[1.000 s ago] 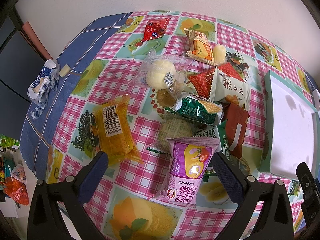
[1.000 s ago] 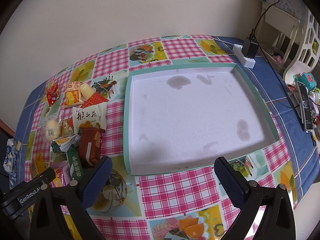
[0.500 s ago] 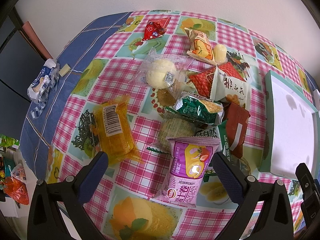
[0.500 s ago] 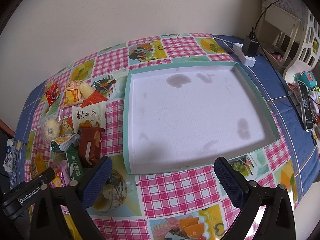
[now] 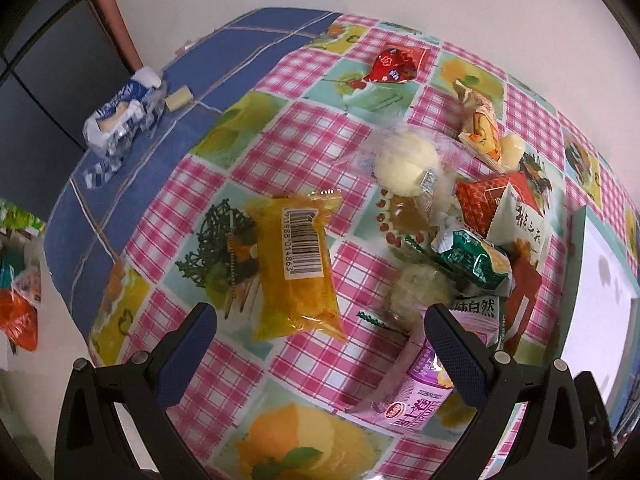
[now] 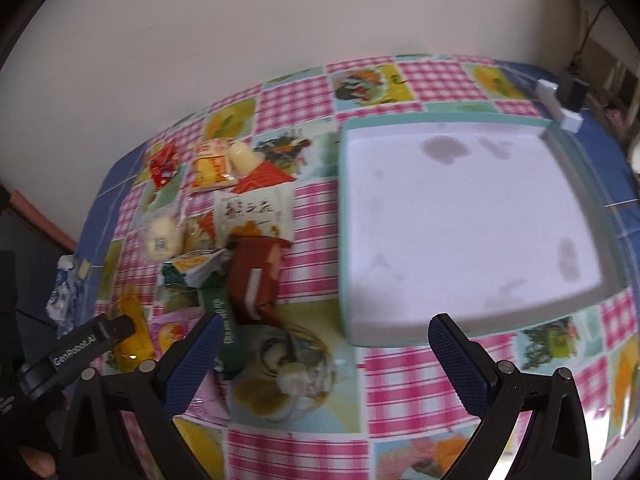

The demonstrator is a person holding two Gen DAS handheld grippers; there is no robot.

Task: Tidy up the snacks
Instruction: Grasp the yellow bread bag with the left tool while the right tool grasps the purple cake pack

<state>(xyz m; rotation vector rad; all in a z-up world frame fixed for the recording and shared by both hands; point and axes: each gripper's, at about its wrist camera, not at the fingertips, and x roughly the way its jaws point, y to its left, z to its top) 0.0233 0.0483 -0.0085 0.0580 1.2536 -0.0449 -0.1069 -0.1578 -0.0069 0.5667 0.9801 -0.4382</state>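
Several snack packets lie in a heap on the checked tablecloth. A yellow packet with a barcode (image 5: 298, 268) lies just ahead of my open left gripper (image 5: 318, 330), between its fingers' lines. Right of it are a purple packet (image 5: 416, 398), a green packet (image 5: 474, 258), a white-and-red packet (image 5: 516, 220) and a pale round bun in clear wrap (image 5: 404, 164). In the right wrist view the heap includes a brown packet (image 6: 256, 276) and a red packet (image 6: 164, 162). My right gripper (image 6: 320, 344) is open above the cloth, between the heap and the shallow green-rimmed tray (image 6: 343, 240), which holds nothing.
A blue-and-white wrapper (image 5: 120, 116) lies on the blue cloth at the table's far left edge. A white power adapter (image 6: 562, 106) sits beyond the tray's far right corner. The wall runs along the back. The left gripper's body (image 6: 80, 352) shows at lower left.
My left gripper has swung left, from over the purple packet to the yellow barcode packet. The right gripper's view has shifted left and closer to the heap. Both stay open.
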